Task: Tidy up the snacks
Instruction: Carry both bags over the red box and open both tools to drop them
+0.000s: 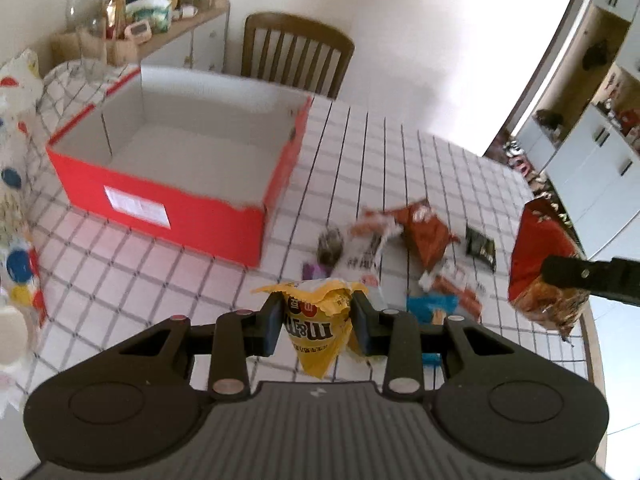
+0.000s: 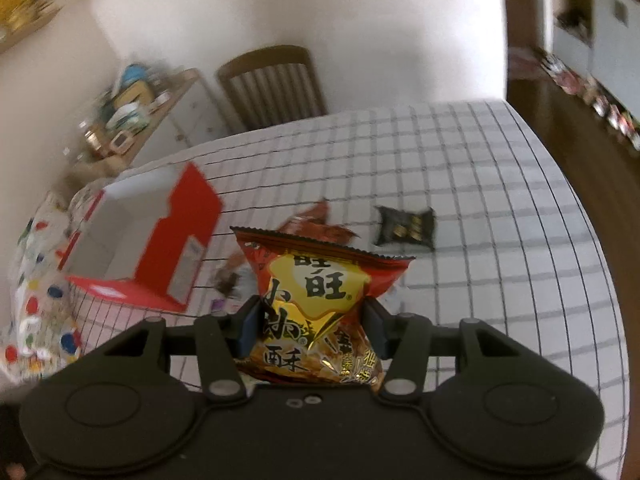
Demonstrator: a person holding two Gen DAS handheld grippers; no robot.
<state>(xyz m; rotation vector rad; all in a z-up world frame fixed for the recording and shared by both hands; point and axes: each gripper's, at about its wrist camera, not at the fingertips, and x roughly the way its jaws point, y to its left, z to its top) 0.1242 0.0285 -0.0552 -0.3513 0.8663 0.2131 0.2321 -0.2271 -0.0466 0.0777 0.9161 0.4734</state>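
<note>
The left gripper (image 1: 316, 320) sits at the lower centre of the left wrist view, its two fingers clamped on a yellow M&M's bag (image 1: 318, 332) that hangs upside down between the pads. In the upper left of that view stands a red cardboard box (image 1: 168, 200) with a white inside, open at the top, on a table covered by a white cloth with a dark grid (image 1: 360, 152). To the right of the box, in the middle of the frame, loose snacks lie close together: an orange-brown packet (image 1: 426, 236), a small black packet (image 1: 480, 246), a blue packet (image 1: 430, 306) just beside the yellow bag, and some blurred wrappers I cannot name. At the right edge, the red crisp bag (image 1: 540, 264) hangs above the table with a dark finger (image 1: 576, 274) of the right gripper across it.

In the right wrist view the right gripper (image 2: 312, 330) is closed on that red and gold crisp bag (image 2: 320, 300), upright at the frame's centre. The red box (image 2: 160, 248) lies at left, the black packet (image 2: 406, 226) to the upper right of the bag. A wooden chair (image 2: 272, 84) stands behind the table.
</note>
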